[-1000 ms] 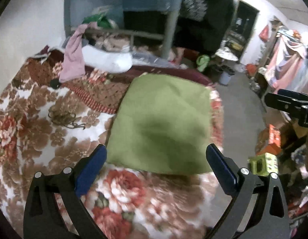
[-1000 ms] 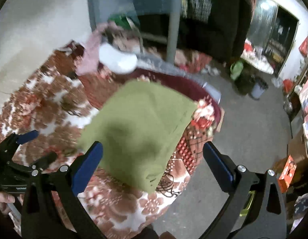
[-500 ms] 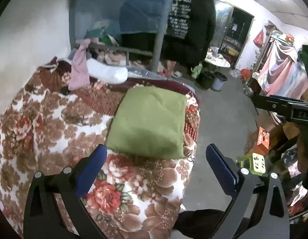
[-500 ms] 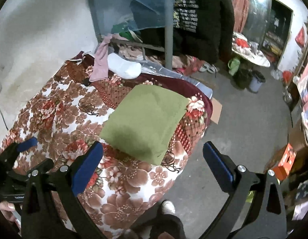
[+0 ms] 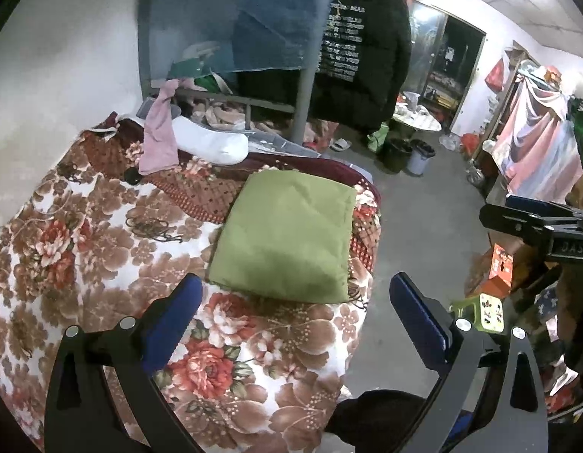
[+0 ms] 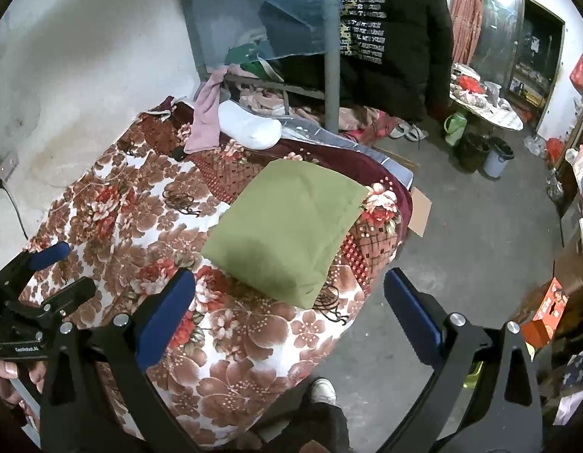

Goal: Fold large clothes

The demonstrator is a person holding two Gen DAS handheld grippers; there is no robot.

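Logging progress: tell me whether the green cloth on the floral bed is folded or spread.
Folded. The green cloth lies as a compact, thick rectangle on the floral blanket, with neither gripper touching it.

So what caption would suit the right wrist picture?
Open right gripper held above a folded green garment lying on the floral bedspread.

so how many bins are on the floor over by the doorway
2, side by side near the round table: a black bin on the left and a pale grey one touching its right. Clutter could hide more.
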